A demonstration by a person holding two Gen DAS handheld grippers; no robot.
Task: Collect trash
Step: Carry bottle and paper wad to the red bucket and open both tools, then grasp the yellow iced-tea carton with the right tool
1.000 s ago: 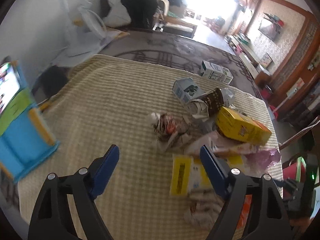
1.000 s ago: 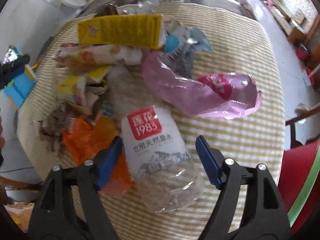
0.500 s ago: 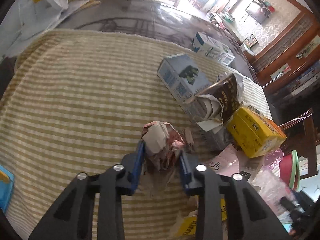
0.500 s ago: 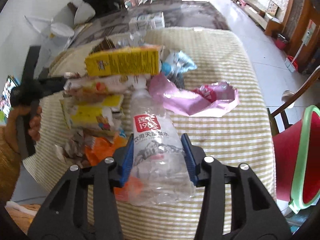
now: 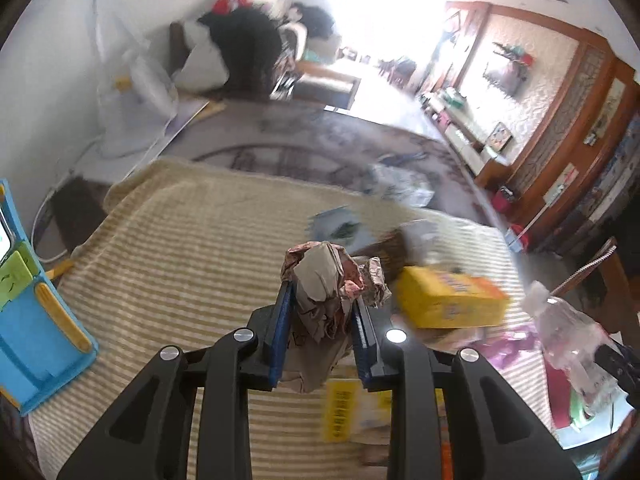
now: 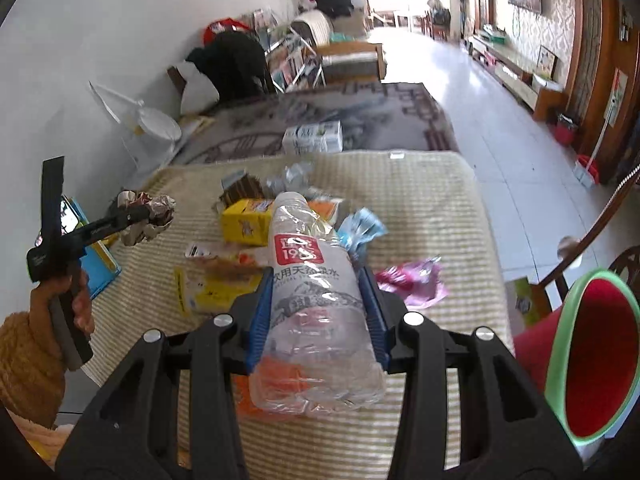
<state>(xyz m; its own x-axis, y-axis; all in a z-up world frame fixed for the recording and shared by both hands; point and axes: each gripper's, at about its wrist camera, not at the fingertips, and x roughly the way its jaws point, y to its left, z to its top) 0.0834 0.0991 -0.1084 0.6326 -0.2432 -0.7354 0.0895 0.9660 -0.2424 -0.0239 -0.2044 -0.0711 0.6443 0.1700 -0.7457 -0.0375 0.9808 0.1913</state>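
Observation:
My left gripper (image 5: 322,296) is shut on a crumpled wad of brown and pink paper (image 5: 320,272), held above the striped cloth (image 5: 180,264). In the right wrist view that same left gripper (image 6: 140,216) hangs at the left with the paper wad (image 6: 158,212), gripped by a hand (image 6: 78,304). My right gripper (image 6: 316,280) is shut on a clear plastic water bottle (image 6: 316,312) with a red label, lifted over the trash pile. The bottle (image 5: 568,336) also shows at the right of the left wrist view.
On the cloth lie a yellow box (image 6: 244,224), a pink wrapper (image 6: 412,284), yellow and orange packets and a blue wrapper. A red bin with a green rim (image 6: 592,364) stands at the right. A milk carton (image 6: 312,140) sits on the rug beyond. A blue toy stand (image 5: 36,332) is at the left.
Both grippers went from open to shut, the left on the paper wad, the right on the bottle. Both have since risen from the cloth with their loads.

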